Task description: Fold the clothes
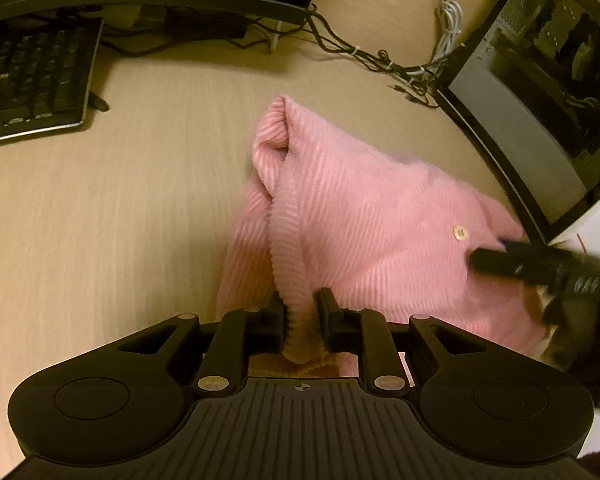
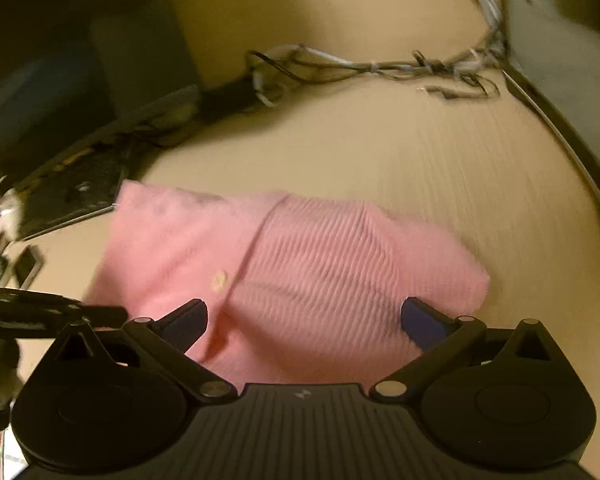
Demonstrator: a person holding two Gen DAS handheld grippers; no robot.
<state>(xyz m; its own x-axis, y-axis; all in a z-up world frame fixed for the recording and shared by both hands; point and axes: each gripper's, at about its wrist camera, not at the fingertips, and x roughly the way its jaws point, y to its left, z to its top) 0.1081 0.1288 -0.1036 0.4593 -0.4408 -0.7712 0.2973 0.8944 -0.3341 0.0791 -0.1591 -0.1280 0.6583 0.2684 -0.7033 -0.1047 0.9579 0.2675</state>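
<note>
The left gripper [image 1: 303,312] has its fingers drawn close with a ribbed fold of the pink garment [image 1: 364,216] hanging between them, the fabric touching the left finger while a narrow gap shows at the right one, so no real pinch. The right gripper [image 2: 304,320] stands with its blue-padded fingers [image 2: 420,322] spread wide and nothing pressed between them. The bunched garment lies on the pale wooden desk [image 1: 120,208] just ahead of both pairs of fingertips, a small button [image 2: 219,279] near the right gripper's left finger.
</note>
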